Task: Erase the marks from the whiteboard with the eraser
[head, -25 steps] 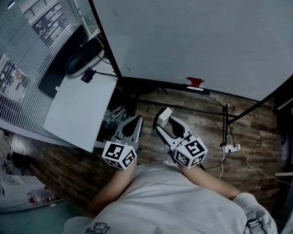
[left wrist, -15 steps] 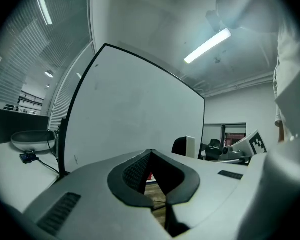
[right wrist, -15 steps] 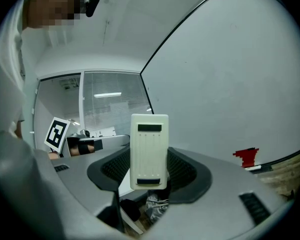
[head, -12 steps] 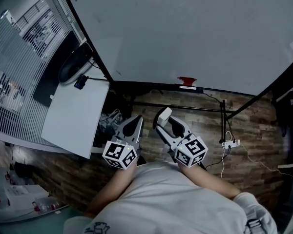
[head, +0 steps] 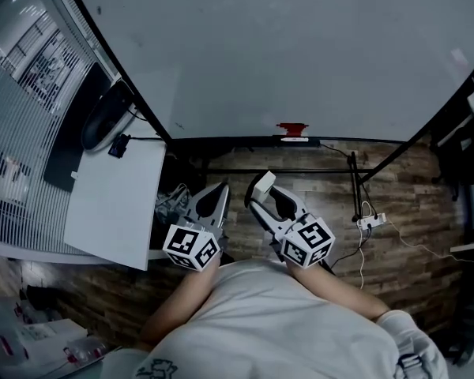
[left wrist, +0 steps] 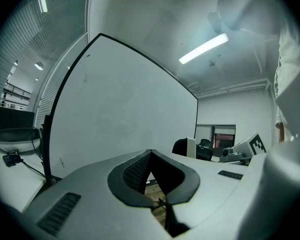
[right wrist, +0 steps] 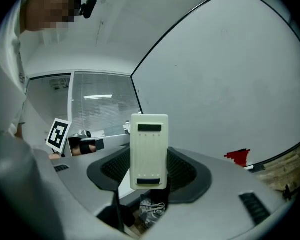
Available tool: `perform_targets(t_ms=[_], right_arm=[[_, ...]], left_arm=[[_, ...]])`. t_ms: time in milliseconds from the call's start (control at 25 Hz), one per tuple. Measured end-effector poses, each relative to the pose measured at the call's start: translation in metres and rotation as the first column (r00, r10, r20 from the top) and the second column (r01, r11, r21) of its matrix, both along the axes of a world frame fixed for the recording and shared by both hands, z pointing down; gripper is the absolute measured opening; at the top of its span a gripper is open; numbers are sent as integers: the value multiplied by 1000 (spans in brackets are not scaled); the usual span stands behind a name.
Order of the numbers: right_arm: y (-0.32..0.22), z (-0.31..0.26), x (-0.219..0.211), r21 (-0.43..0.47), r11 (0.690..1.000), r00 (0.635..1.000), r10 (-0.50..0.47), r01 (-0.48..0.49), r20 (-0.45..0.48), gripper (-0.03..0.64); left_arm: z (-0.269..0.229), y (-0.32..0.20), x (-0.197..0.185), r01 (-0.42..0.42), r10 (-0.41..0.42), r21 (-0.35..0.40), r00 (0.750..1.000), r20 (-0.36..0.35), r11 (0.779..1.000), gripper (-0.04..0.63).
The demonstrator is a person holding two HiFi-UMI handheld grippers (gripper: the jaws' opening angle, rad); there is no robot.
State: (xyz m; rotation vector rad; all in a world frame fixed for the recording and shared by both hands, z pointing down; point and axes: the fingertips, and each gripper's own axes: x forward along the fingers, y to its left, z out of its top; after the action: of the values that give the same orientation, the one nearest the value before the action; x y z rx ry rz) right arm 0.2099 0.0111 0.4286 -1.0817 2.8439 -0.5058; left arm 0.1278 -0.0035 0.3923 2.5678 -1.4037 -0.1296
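The whiteboard (head: 300, 46) fills the upper part of the head view, with its lower edge running across mid-frame. A small red object (head: 292, 129) sits on that lower edge, right of centre. In the left gripper view, a faint dark mark (left wrist: 61, 162) shows near the board's lower left corner.

Right gripper (head: 257, 197): lower centre of the head view, jaws clamped on the white eraser (right wrist: 149, 151), which stands upright between them and apart from the board.

Left gripper (head: 219, 191): just left of the right gripper, jaws pressed together at the tips with nothing between them.

A white desk (head: 114, 204) lies at left. A power strip (head: 371, 221) lies on the wood-pattern floor (head: 411, 212) at right.
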Motion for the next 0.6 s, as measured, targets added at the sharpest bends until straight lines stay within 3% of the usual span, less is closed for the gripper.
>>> perform_targets(t_ms=[600], right_arm=[[-53,1,-81,-11,999,999,40,-40,9,232]], left_arm=[[0,-58,-74,-63,63,10,998,-8,998,6]])
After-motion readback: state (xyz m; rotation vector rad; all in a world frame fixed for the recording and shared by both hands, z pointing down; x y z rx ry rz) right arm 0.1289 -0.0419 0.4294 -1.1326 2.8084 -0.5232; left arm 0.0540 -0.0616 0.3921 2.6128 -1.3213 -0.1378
